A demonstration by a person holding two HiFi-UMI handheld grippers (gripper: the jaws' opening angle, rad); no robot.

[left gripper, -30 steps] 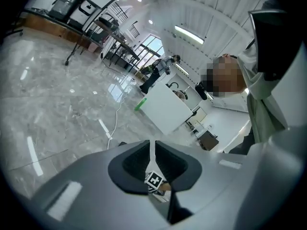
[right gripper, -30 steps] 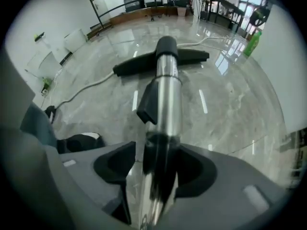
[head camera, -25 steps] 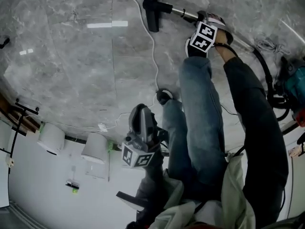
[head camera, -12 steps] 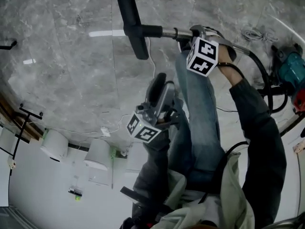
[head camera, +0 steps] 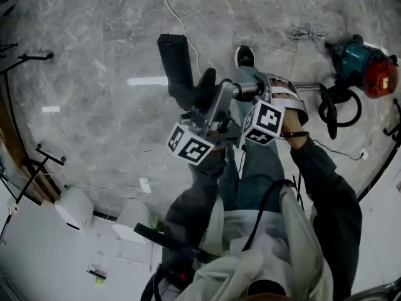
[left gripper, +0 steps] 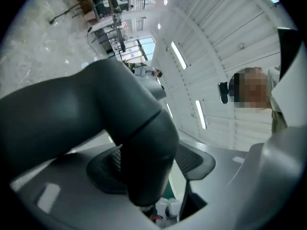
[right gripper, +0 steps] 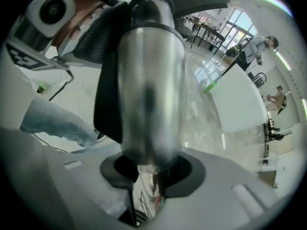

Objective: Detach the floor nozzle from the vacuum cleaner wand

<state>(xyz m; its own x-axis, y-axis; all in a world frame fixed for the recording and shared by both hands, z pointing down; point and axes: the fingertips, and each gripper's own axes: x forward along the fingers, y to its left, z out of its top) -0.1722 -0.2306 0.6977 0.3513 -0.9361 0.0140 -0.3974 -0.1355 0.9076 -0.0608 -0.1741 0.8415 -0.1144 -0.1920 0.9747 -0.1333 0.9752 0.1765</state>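
Grey marble floor (head camera: pixel 88 49); black bar-shaped nozzle (head camera: pixel 177 61), shiny silver wand (right gripper: pixel 151 80).

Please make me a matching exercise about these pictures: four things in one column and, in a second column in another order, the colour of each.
Things:
1. floor nozzle
2. wand
3. vacuum cleaner body
4. cable on the floor

Colours:
a. white
b. teal and red
c. black
d. shiny silver

Pairs: 1-c; 2-d; 3-b; 4-a
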